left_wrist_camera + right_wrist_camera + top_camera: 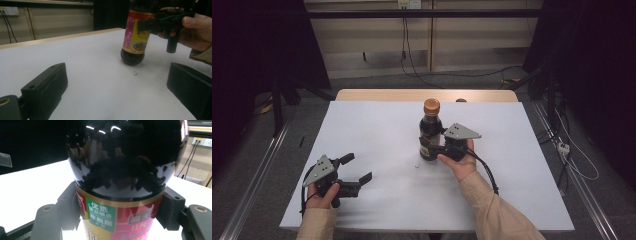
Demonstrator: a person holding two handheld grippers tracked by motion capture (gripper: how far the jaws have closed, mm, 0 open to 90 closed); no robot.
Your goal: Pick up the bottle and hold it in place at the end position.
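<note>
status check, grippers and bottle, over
Right gripper shut on bottle, upright on table. Left gripper open, apart. Nothing in the way.

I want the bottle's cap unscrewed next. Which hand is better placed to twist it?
The left. The right tool already clamps the bottle at its label, steadying it upright. The left tool is open, holds nothing, and is free to reach the cap.

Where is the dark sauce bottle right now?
In the high view the bottle stands upright right of the table's centre, gripped at its label by the right gripper.
</note>
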